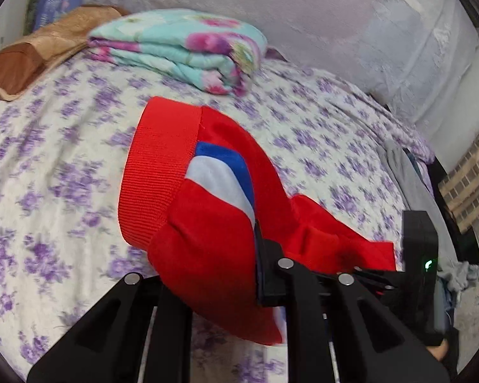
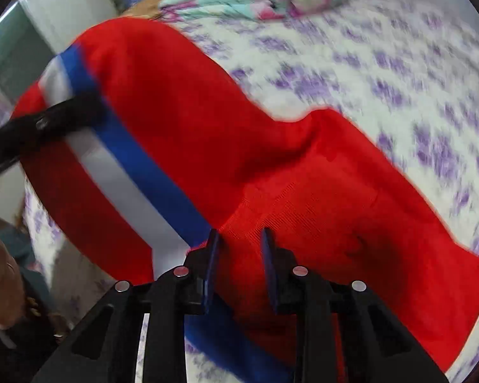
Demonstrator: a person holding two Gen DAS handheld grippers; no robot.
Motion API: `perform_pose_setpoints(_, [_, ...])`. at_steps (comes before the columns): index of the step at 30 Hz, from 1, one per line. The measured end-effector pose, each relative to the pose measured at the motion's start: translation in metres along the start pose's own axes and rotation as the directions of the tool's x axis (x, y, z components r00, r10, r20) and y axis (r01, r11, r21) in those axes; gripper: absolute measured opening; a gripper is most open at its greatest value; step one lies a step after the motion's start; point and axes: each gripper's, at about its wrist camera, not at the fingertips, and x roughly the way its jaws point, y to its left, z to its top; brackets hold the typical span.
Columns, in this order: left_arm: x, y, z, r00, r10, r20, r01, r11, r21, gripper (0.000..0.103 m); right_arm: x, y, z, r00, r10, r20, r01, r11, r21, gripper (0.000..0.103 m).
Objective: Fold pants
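Red pants (image 1: 214,233) with a blue and white side stripe and a ribbed band lie partly raised over the bed. My left gripper (image 1: 255,252) is shut on a fold of the red cloth near the stripe; the cloth hides one of its fingers. From the right wrist view the left gripper (image 2: 76,111) pinches the pants (image 2: 239,127) at the striped edge, far left. My right gripper (image 2: 239,252) hangs just over a ribbed part of the red cloth, fingers a little apart, red fabric showing in the gap. The right gripper (image 1: 367,273) sits by the pants' right corner.
The bed has a white sheet with purple flowers (image 1: 48,159). A folded turquoise floral quilt (image 1: 182,48) and a brown pillow (image 1: 32,54) lie at its far end. Grey clothes (image 1: 412,185) hang at the bed's right edge. A person (image 2: 3,271) stands at lower left.
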Motion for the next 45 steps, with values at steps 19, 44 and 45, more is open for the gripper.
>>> perform_pose_setpoints(19, [0.051,-0.216,-0.064,0.981,0.069,-0.183,0.031,0.868,0.496,0.018,-0.206,-0.159,-0.172,0.915,-0.248,0.318,0.114,0.916,0.385,0.032])
perform_pose_setpoints(44, [0.005,-0.150,-0.042,0.986,-0.098,-0.136,0.132,0.955,0.267,0.015,-0.175,-0.101,-0.093,0.931,-0.032,0.364,-0.013,0.993,0.121,0.032])
perform_pose_setpoints(45, [0.017,-0.149,-0.046,0.981,-0.107,-0.159,0.148,0.951,0.270,0.014,-0.167,-0.095,-0.084,0.938,-0.026,0.345,-0.010,0.995,0.102,0.031])
